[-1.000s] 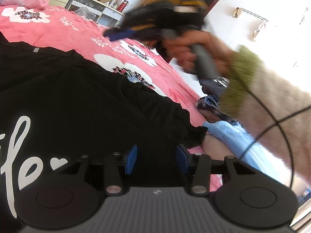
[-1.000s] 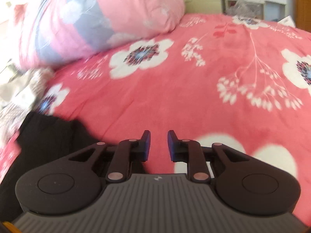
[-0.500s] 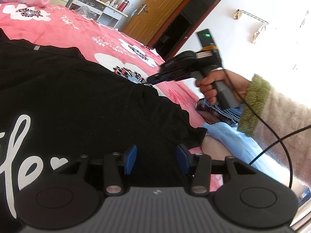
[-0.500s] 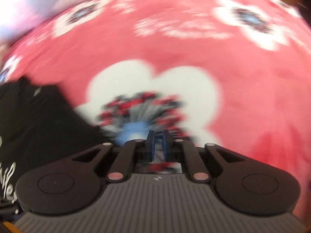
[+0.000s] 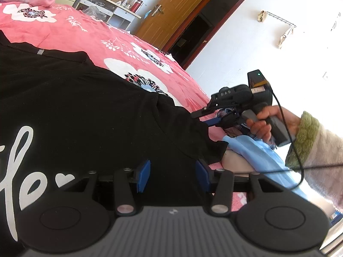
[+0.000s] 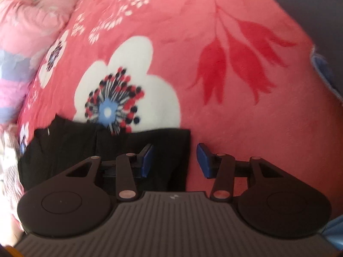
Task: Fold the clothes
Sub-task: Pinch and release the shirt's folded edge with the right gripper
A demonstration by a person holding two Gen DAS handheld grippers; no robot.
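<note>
A black T-shirt (image 5: 85,111) with white lettering lies spread flat on a pink flowered bedspread (image 5: 90,34). My left gripper (image 5: 173,174) hangs open just above the shirt's lower right part, nothing between its blue pads. In the left wrist view the right gripper (image 5: 198,117) is held by a hand at the shirt's right sleeve edge. In the right wrist view my right gripper (image 6: 173,160) is open, its fingers straddling the black sleeve's (image 6: 154,147) end over the bedspread (image 6: 214,42).
A light blue garment (image 5: 253,150) and a plaid cloth (image 5: 227,113) lie past the shirt's right side. A pink pillow (image 6: 27,32) sits at the bed's head. A shelf unit (image 5: 107,10), a wooden door (image 5: 175,10) and a white wall stand beyond the bed.
The right gripper has swung down from above the bed to the shirt's right sleeve and gone from nearly shut to open. The left gripper has stayed in place.
</note>
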